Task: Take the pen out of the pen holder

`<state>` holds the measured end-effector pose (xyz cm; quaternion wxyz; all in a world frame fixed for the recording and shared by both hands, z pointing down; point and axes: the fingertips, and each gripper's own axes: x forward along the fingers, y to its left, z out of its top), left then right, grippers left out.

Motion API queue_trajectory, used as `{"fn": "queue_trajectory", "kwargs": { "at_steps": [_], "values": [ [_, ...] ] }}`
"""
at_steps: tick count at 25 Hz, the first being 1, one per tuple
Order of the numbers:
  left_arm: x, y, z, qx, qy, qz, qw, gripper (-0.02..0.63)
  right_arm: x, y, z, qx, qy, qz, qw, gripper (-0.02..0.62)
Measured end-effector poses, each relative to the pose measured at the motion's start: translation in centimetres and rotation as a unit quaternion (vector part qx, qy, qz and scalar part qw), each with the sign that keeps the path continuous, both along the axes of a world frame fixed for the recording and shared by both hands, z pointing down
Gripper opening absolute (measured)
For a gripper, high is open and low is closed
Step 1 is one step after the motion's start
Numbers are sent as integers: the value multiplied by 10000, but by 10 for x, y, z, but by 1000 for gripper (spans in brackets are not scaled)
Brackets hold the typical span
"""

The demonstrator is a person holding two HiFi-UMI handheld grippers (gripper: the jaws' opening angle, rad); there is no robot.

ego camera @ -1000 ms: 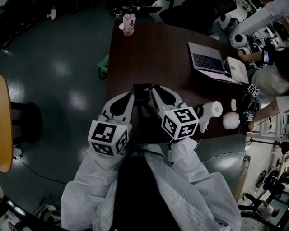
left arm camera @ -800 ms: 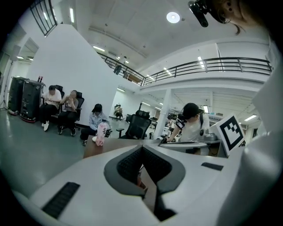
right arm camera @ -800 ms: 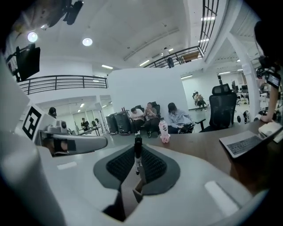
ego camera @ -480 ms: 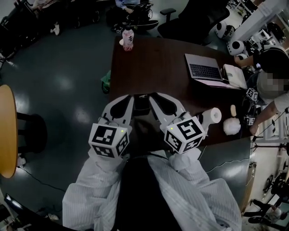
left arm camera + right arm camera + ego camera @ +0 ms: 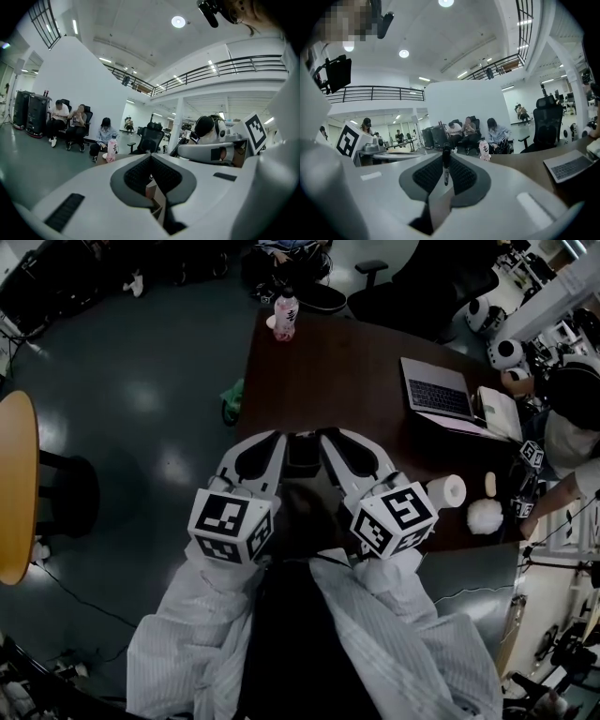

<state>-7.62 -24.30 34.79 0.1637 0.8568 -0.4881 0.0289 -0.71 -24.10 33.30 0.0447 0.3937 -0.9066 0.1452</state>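
One pen (image 5: 446,168) in right tool (image 5: 446,158), hidden from head view.

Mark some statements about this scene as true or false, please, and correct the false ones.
1. The right gripper holds a black pen upright between its jaws. True.
2. The laptop on the table is closed. False: its lid is open and the keyboard shows.
3. A pink bottle stands at the far end of the table. True.
4. The left gripper is empty. False: its jaws are closed on the brown pen holder.
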Motion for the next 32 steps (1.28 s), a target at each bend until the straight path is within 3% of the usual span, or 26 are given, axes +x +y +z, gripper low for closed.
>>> {"fn": "queue_trajectory", "kwargs": {
  "at_steps": [32],
  "values": [
    [5, -4, 8, -184, -66, -23, 9998, 5, 6, -4, 8, -175, -50, -107, 9998, 44]
  ]
}}
